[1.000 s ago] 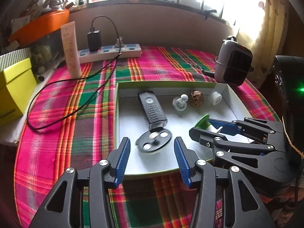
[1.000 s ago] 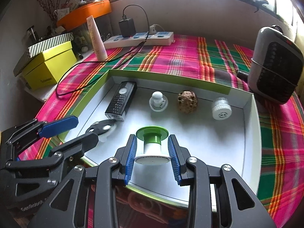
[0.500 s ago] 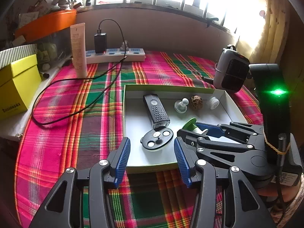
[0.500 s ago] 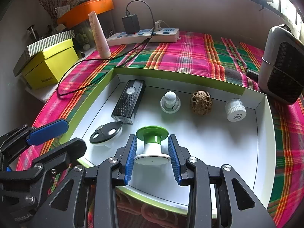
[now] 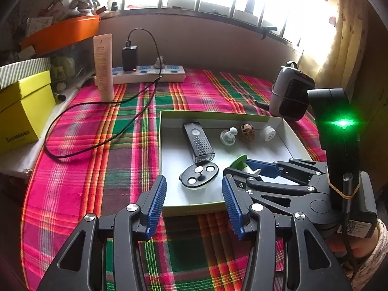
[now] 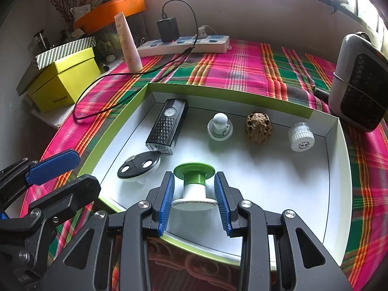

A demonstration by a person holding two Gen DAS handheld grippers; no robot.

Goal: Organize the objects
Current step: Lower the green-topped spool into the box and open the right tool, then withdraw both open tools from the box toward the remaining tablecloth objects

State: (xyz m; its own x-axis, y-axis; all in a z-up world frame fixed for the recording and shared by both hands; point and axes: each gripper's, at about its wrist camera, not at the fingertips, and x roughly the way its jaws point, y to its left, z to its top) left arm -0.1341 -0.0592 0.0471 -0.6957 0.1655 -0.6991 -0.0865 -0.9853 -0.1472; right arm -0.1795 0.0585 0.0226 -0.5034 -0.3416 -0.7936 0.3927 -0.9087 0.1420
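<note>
A shallow white box lid with a green rim [image 6: 337,177] [image 5: 169,208] lies on the plaid cloth. In it are a black remote-like device [image 6: 167,126] [image 5: 198,141], a black round disc with white dots [image 6: 139,164] [image 5: 198,175], a white knob [image 6: 220,126], a brown nut-like ball [image 6: 259,127] and a white cap [image 6: 301,137]. My right gripper [image 6: 194,201] [image 5: 242,167] is shut on a green-and-white spool [image 6: 194,186] inside the lid's front part. My left gripper [image 5: 192,206] is open and empty, above the lid's front edge; its fingers [image 6: 52,167] show left of the lid.
A white power strip [image 5: 148,74] with a black charger and cable [image 5: 92,145], a cream tube [image 5: 103,68], a yellow box [image 5: 21,111] and an orange tub [image 5: 63,31] stand at the back and left. A small heater [image 6: 359,82] stands right of the lid.
My left gripper has pulled back and up from the black disc, so the lid looks smaller. My right gripper has drawn slightly back, still shut on the spool.
</note>
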